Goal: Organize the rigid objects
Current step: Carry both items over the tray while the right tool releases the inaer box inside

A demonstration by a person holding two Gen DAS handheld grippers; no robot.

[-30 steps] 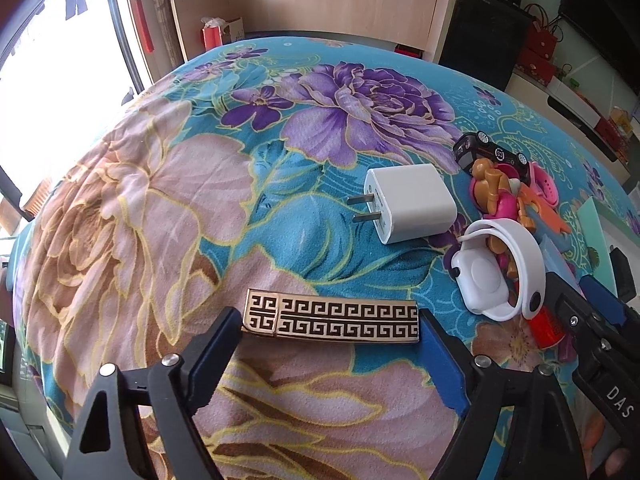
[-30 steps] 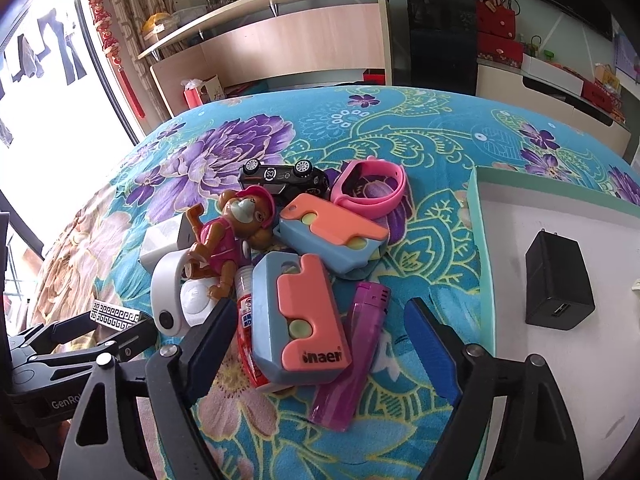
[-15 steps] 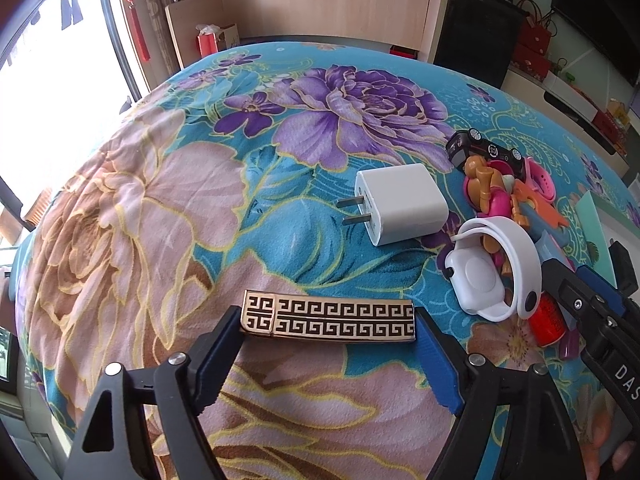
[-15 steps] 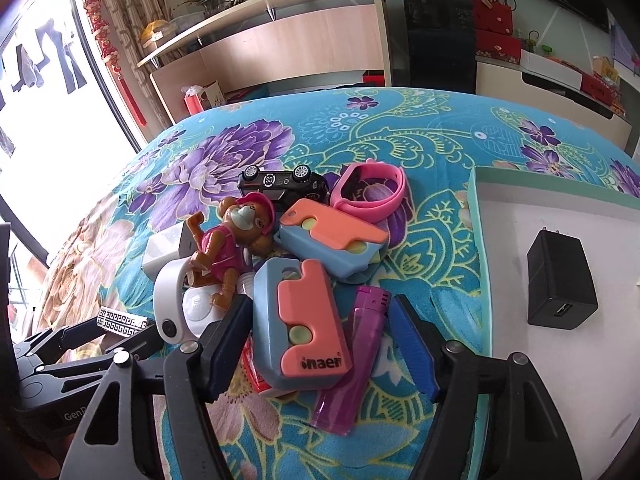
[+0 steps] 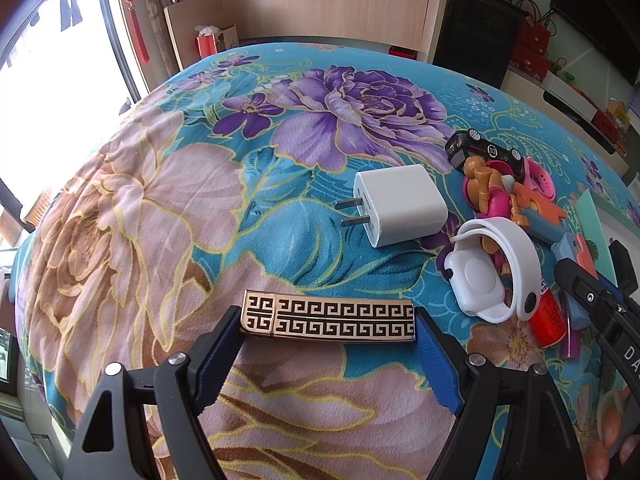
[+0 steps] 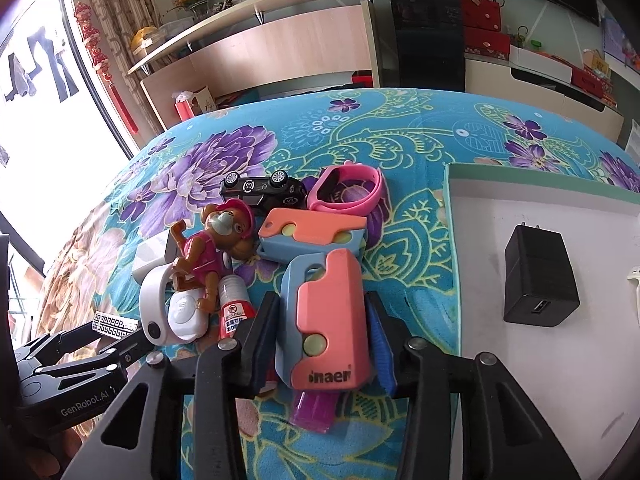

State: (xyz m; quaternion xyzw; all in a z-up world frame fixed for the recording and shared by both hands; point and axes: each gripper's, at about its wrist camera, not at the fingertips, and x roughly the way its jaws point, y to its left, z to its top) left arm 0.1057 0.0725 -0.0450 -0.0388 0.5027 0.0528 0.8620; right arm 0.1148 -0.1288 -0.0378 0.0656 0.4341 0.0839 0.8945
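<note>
Right wrist view: the orange-and-blue toy [image 6: 326, 316] is flanked by the right gripper [image 6: 320, 344] (jaws just closing), grip uncertain.

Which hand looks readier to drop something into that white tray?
Probably the right. Its jaws have just been closing around the orange-blue toy, right beside the tray holding the black charger. The left gripper only brackets the gold bar, far from the tray.
</note>
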